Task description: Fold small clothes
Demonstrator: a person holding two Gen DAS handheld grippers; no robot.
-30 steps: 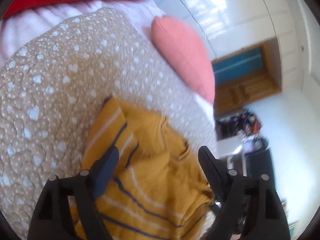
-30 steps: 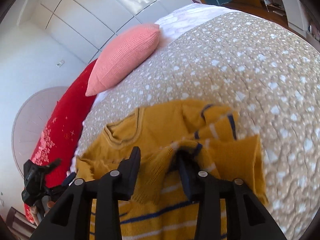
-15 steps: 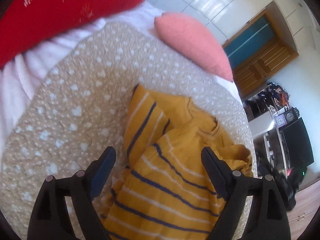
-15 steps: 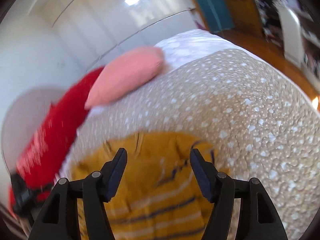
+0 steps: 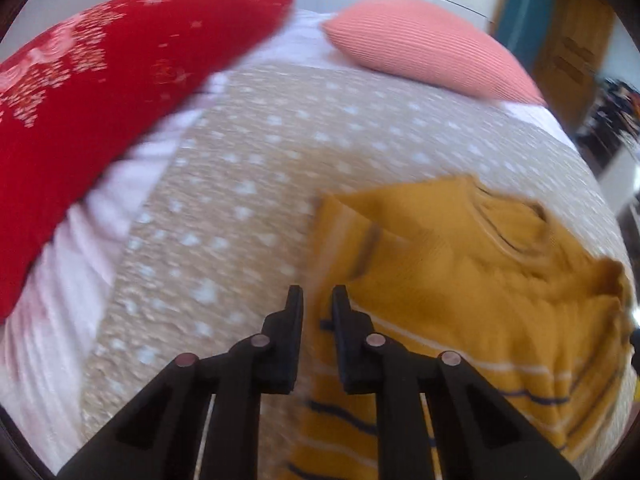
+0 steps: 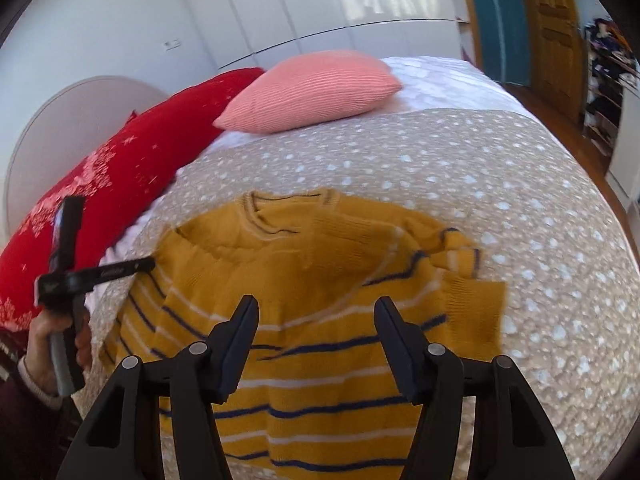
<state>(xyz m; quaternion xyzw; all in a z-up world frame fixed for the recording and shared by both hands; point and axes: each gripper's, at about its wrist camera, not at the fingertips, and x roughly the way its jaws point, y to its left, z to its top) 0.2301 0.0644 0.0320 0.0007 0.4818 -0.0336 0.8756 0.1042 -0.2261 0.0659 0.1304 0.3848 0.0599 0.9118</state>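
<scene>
A mustard-yellow sweater [image 6: 320, 264] with navy and white stripes lies on the beige spotted bedspread [image 6: 520, 200], neck away from me, its right sleeve folded in over the body. The right gripper [image 6: 316, 302] hovers above its striped lower half; the jaws are closing slightly and nothing is between them. In the left wrist view the left gripper [image 5: 317, 292] is shut, its tips on the left edge of the sweater [image 5: 460, 280]. From the right wrist view the left gripper [image 6: 150, 263] meets the sweater's left shoulder edge, held by a hand [image 6: 40, 344].
A red patterned pillow [image 6: 112, 172] and a pink ribbed pillow [image 6: 316, 88] lie at the head of the bed on a white sheet [image 5: 100, 200]. White wardrobe doors [image 6: 360, 0] stand behind. A wooden door [image 6: 556, 32] and cluttered shelves are at the right.
The left gripper went from wide open over the sweater to shut at its left edge. The right gripper let go of the sleeve fold, opened and pulled back upward.
</scene>
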